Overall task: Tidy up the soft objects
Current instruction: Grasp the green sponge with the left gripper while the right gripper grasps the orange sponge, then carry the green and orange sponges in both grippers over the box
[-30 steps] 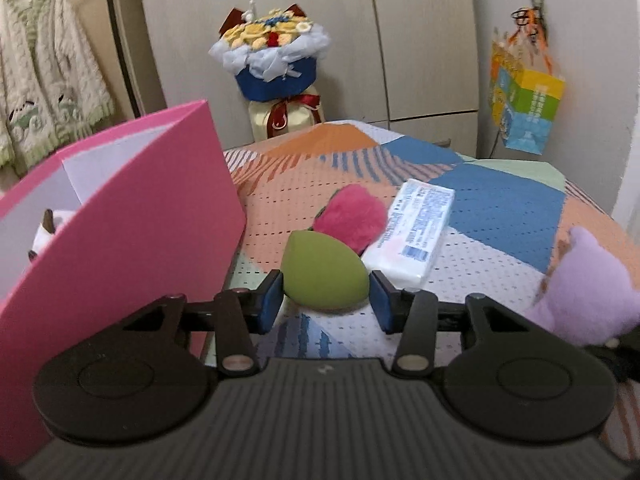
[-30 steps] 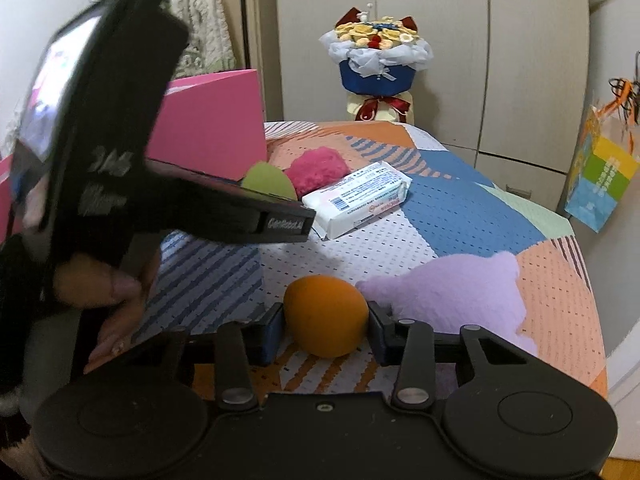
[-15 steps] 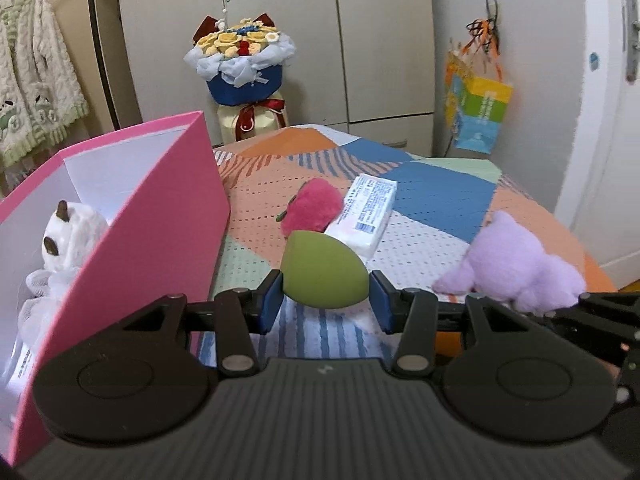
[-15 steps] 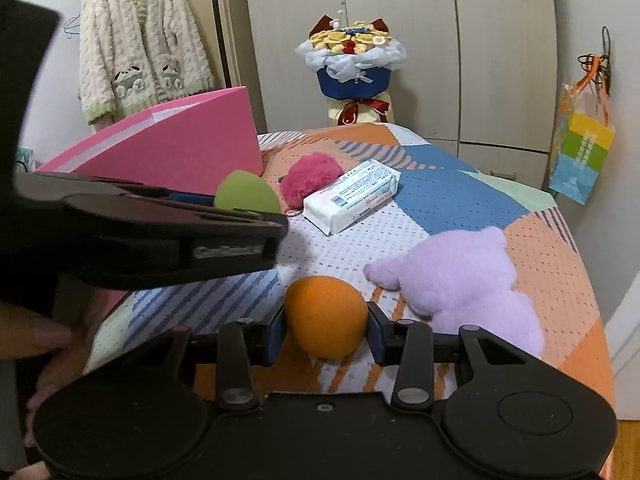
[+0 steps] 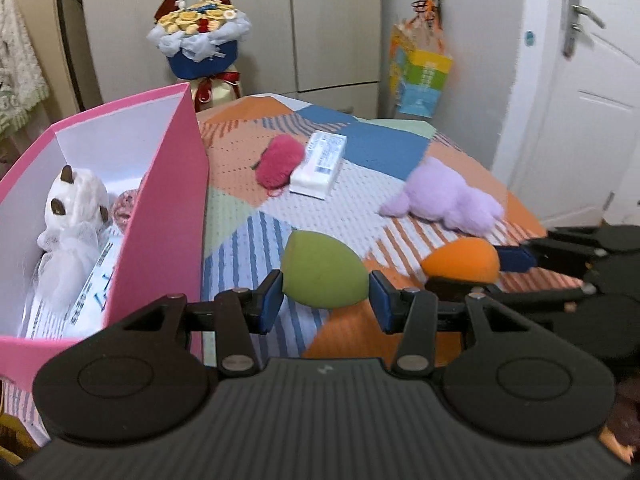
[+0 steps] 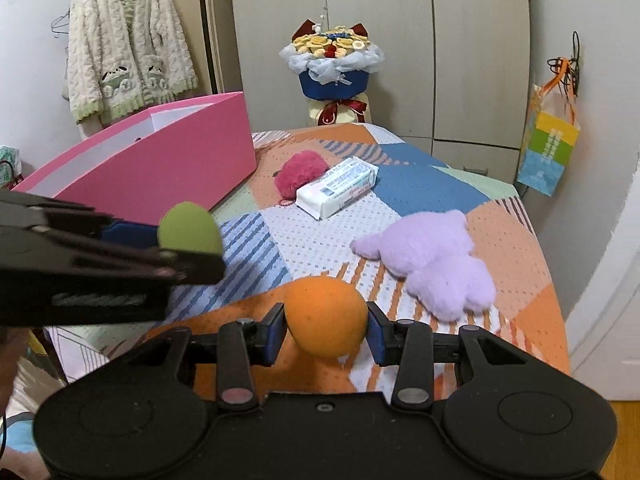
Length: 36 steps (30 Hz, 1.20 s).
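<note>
With our left tongs (image 5: 326, 294) pinching the green sponge (image 5: 322, 270) and our right tongs (image 6: 326, 332) the orange sponge (image 6: 326, 320), the pink box (image 5: 168, 216) just left of both, we could squeeze either loose.

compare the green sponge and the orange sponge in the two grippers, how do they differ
The green sponge sits in the left gripper; the orange sponge sits in the right gripper. They differ in colour, olive green against bright orange. The green one tapers to a narrower end toward the upper left in the left wrist view, while the orange one looks rounder in the right wrist view. Both are smooth egg-shaped sponges, each pinched between blue-padded fingers above the bedspread.
</note>
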Motion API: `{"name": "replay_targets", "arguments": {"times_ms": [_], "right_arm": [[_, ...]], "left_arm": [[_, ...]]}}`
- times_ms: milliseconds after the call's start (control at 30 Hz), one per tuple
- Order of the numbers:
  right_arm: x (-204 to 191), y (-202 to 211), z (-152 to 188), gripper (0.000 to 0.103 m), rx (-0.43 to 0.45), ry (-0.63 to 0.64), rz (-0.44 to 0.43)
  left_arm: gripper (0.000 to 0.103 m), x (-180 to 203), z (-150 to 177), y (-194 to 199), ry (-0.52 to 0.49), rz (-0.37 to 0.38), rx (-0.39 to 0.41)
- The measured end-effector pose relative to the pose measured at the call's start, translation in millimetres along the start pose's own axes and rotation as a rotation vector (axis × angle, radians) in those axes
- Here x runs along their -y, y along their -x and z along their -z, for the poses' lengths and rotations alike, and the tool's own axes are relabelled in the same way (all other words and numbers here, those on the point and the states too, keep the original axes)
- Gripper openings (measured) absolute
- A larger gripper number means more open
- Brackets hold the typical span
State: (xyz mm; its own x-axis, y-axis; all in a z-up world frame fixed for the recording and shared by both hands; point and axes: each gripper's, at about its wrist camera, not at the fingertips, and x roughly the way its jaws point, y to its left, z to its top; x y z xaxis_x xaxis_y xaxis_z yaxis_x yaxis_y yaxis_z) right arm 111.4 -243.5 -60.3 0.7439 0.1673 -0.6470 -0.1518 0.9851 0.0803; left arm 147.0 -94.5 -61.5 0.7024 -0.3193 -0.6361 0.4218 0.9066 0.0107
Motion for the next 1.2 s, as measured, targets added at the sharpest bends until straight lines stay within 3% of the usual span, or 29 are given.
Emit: {"name": "replay_targets", "arguments": {"times_ms": [367, 700, 1200], "right_arm": [[-17.0, 39.9, 6.1, 0.046, -0.032, -0.052, -0.024], [-69.2, 88.7, 0.0, 0.046, -0.014, 0.102, -0.113], [-123.5, 117.4, -30.3, 0.047, 0.010, 0.190, -0.276]], "left_arm": [[0.045, -18.2, 29.0, 40.9, -0.031, 0.103, -0.043], [0.046, -55.9, 39.2, 78.4, 0.013, 0.167, -0.088], [0.046, -94.1, 45.4, 149.1, 0.008, 0.155, -0.125]]}}
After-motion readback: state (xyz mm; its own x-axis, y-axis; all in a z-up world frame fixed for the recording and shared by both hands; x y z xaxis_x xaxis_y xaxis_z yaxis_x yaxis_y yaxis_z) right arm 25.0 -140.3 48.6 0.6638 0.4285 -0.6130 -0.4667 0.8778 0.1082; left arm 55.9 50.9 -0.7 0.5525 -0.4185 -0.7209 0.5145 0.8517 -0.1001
